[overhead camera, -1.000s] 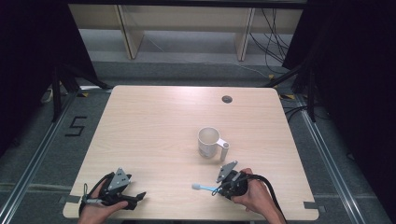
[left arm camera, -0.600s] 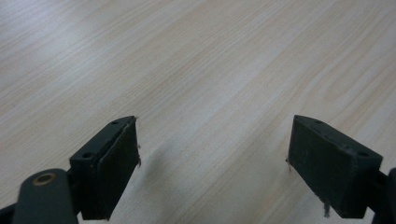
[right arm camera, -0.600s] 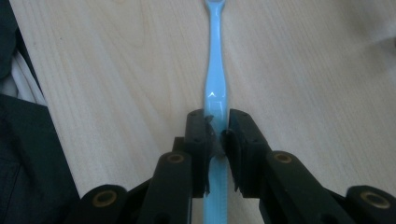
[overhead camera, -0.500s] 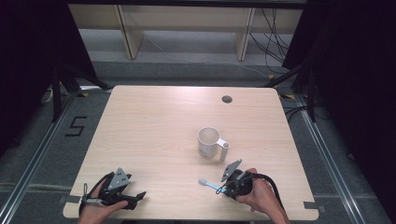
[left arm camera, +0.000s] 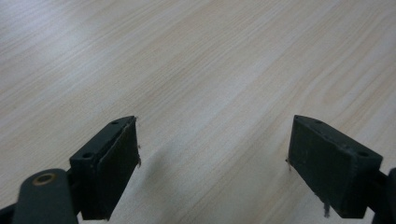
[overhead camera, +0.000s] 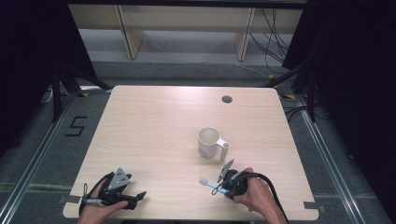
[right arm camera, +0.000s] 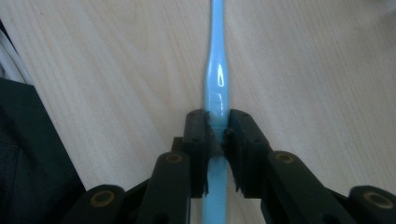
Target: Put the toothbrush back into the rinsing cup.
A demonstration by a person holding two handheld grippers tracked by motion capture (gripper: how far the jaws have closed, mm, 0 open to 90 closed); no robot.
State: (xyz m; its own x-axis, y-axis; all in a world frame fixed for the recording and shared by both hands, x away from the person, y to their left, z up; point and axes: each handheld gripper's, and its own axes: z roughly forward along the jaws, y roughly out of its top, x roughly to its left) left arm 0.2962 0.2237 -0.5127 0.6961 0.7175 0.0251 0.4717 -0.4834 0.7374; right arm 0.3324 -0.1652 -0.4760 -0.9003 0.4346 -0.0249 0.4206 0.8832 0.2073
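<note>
Firmly in right tool (right arm camera: 218, 133): toothbrush (right arm camera: 215, 79)

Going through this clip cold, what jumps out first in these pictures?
The light blue toothbrush stands out: the right gripper is shut on its handle near the table's front edge, brush head pointing left. Just behind it stands a white mug, upright, handle toward the right gripper. The left gripper rests at the front left corner with fingers wide apart over bare wood.
</note>
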